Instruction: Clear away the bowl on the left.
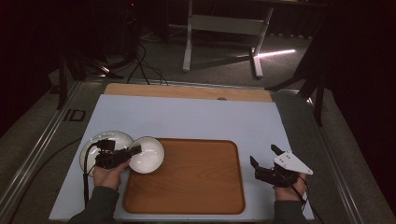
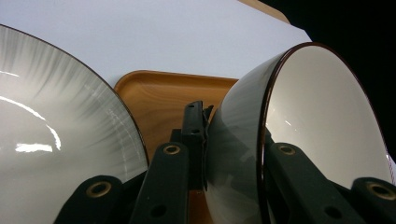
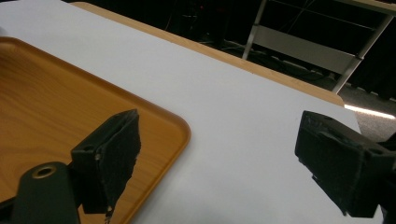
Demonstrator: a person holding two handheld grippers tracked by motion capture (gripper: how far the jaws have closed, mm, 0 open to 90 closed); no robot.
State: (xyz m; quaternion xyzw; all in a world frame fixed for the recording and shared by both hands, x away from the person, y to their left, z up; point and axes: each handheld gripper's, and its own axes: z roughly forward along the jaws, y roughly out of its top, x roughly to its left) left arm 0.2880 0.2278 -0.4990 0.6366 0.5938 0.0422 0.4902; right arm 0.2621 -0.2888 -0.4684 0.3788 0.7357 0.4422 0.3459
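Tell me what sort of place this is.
Probably a lab or studio set up for recording: a dim room, cables on the floor, a desk frame behind, and a lit white-topped table with a wooden tray.

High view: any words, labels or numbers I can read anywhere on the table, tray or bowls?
"ID": dark letters on the grey floor strip left of the white table sheet, reading sideways.
Brown wooden tray, white bowl with dark rim, white plate: no text on any of them.
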